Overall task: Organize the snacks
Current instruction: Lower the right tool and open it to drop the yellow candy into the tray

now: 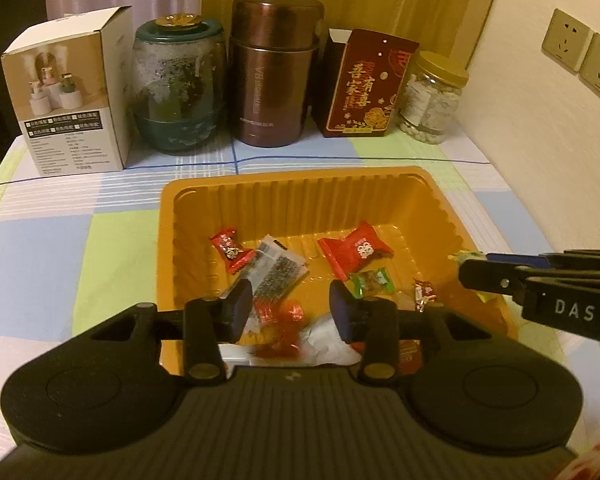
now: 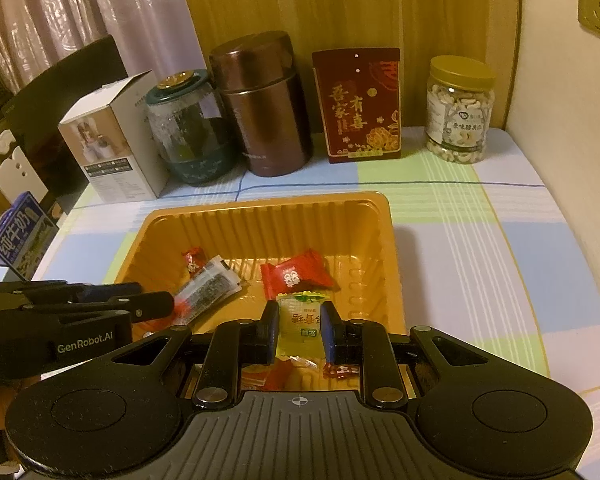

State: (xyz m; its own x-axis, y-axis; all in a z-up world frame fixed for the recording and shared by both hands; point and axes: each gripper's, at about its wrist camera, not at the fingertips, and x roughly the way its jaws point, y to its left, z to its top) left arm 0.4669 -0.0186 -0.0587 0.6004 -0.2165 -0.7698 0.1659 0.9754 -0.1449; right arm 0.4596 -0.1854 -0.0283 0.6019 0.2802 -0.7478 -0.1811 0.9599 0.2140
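An orange plastic tray (image 1: 300, 188) (image 2: 268, 212) on the checked tablecloth holds several wrapped snacks: a red candy (image 1: 354, 248) (image 2: 296, 274), a small red candy (image 1: 230, 250) (image 2: 192, 260), a clear black-printed packet (image 1: 276, 270) (image 2: 208, 286) and a green candy (image 1: 372, 282). My left gripper (image 1: 290, 310) is open and empty, over the tray's near part above red and white wrappers (image 1: 284, 320). My right gripper (image 2: 300, 330) is shut on a yellow candy (image 2: 300, 324) and holds it over the tray; it enters the left wrist view (image 1: 500, 276) from the right.
Along the back stand a white box (image 1: 70, 96), a green-lidded glass jar (image 1: 178, 84), a brown metal canister (image 1: 274, 68), a red gift box (image 1: 364, 84) and a jar of cashews (image 1: 430, 98) (image 2: 460, 110). The wall with sockets (image 1: 580, 56) is on the right. A milk carton (image 2: 18, 236) sits at the left.
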